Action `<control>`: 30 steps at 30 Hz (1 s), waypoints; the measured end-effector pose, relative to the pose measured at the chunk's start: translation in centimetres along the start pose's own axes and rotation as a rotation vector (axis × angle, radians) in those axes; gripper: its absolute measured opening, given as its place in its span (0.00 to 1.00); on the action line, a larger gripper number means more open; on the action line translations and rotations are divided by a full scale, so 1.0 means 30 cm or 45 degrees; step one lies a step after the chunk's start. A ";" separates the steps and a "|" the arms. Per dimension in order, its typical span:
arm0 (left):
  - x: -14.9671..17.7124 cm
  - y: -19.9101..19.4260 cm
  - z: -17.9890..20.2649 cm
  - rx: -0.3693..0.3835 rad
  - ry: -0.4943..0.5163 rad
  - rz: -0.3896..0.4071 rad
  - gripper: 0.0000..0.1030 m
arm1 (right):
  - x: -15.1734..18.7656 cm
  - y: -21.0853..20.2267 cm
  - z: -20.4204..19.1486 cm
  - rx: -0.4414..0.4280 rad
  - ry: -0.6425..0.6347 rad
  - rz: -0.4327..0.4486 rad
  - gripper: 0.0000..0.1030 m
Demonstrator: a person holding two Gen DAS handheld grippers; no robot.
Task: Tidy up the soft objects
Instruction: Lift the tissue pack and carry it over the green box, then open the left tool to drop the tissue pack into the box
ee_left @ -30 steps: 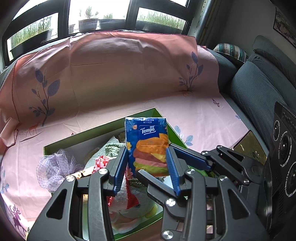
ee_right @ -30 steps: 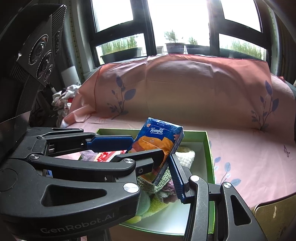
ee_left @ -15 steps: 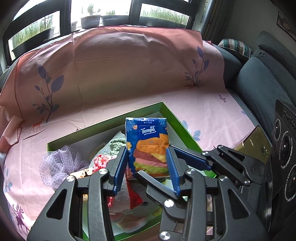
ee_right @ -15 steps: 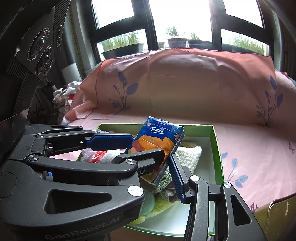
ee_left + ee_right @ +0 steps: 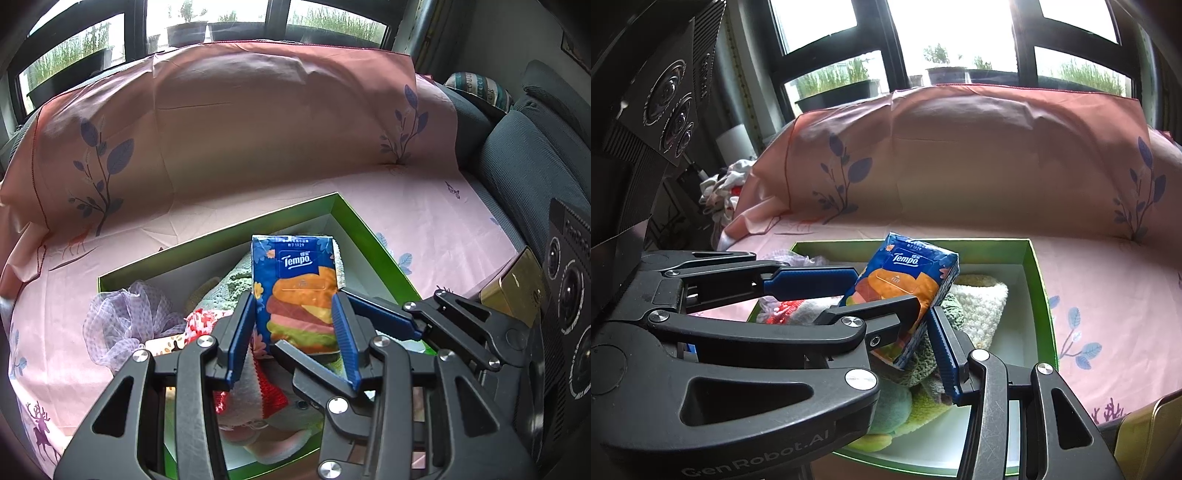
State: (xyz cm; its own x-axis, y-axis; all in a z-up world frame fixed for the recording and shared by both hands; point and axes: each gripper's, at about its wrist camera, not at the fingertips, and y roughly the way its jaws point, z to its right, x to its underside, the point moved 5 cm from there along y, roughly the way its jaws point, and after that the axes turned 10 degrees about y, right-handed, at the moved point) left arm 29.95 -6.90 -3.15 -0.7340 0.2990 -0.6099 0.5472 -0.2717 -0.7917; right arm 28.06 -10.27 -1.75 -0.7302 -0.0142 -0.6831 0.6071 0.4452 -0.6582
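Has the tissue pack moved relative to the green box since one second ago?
No. The tissue pack stays between both grippers over the green box; only the cameras tilted slightly.

hidden: tissue pack (image 5: pixel 301 295) bottom (behind fingers (image 5: pixel 345 339)) | box (image 5: pixel 354 221) near edge cut off

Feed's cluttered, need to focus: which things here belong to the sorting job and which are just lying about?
Job: tissue pack held by both the left gripper and the right gripper; green box; knitted cloths; mesh pouf.
Lying about: gold tin, striped cushion, window planters.
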 end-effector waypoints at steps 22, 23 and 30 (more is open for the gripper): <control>0.012 -0.003 -0.013 -0.013 -0.030 -0.014 0.48 | 0.005 -0.002 -0.019 0.001 0.008 -0.010 0.53; 0.010 -0.003 -0.014 -0.019 -0.029 -0.017 0.50 | 0.005 -0.003 -0.020 0.003 0.008 -0.009 0.53; 0.014 -0.012 -0.015 -0.051 -0.022 -0.012 0.66 | 0.004 -0.011 -0.026 0.000 0.005 -0.006 0.54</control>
State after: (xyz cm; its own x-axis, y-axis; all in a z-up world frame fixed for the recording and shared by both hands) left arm 29.61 -6.26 -3.13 -0.7460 0.2853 -0.6018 0.5555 -0.2319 -0.7985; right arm 27.55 -9.73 -1.37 -0.7342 -0.0129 -0.6788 0.6038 0.4448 -0.6615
